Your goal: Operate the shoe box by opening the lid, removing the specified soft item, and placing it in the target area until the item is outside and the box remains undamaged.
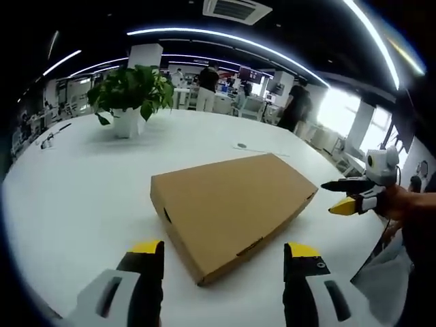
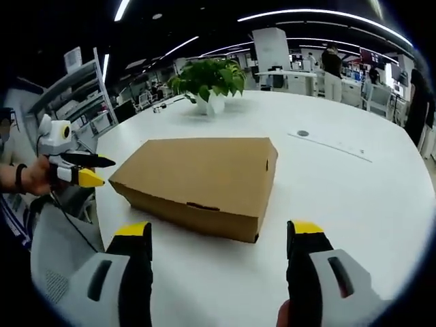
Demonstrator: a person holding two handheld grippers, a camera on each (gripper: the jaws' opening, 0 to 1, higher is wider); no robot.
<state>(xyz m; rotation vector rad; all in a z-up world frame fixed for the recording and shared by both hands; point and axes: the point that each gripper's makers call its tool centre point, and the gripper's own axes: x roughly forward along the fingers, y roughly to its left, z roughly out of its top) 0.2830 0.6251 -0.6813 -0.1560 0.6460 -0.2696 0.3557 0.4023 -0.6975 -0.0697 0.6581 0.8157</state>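
Shoe box (image 1: 231,211) shut, flat on white table (image 1: 82,197), near front edge. Left gripper (image 1: 223,253) and right gripper (image 2: 218,235) held wide, nothing gripped. Lid best lifted slowly at front flap, box kept steady.

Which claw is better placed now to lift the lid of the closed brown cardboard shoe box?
Probably the right claw: the brown cardboard shoe box turns its long notched front edge squarely toward it. The left claw faces a corner.

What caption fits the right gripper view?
Open right gripper faces the closed shoe box on a white table.
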